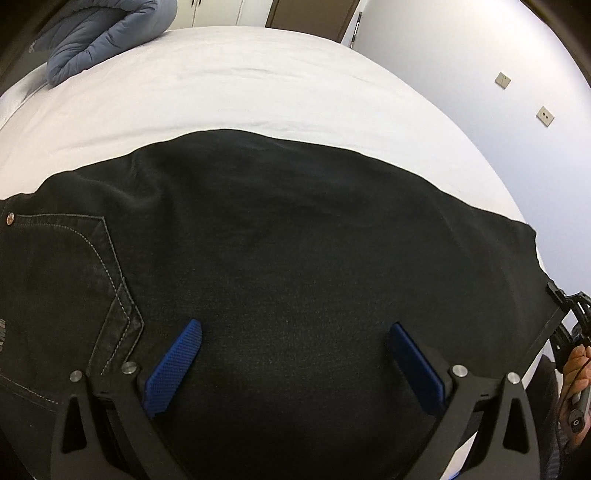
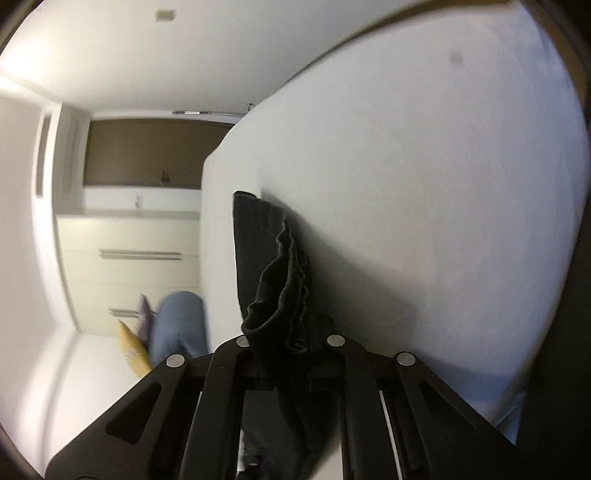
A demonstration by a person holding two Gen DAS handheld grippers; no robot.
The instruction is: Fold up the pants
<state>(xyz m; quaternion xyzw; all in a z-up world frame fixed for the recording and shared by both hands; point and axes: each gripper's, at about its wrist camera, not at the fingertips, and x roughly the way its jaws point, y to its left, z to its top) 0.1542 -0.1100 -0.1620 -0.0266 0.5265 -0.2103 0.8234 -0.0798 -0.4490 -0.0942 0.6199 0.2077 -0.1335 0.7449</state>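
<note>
Black denim pants (image 1: 288, 258) lie spread across a white bed (image 1: 240, 85), with a stitched back pocket (image 1: 66, 266) at the left. My left gripper (image 1: 295, 328) is open just above the fabric, its blue pads (image 1: 177, 363) wide apart and holding nothing. My right gripper (image 2: 286, 343) is shut on the pants' hem end (image 2: 273, 266); the view is rolled sideways and the bunched leg end hangs from the closed jaws beside the white bed (image 2: 424, 203). The right gripper also shows at the far right of the left wrist view (image 1: 570, 317), at the pants' right end.
A blue-grey quilt (image 1: 99, 33) is bunched at the bed's far left corner. A white wall with two sockets (image 1: 545, 115) runs along the bed's right side. Cream cabinets (image 2: 133, 258) and a brown door (image 2: 147, 151) stand across the room. Blue and yellow items (image 2: 177, 325) lie by the cabinets.
</note>
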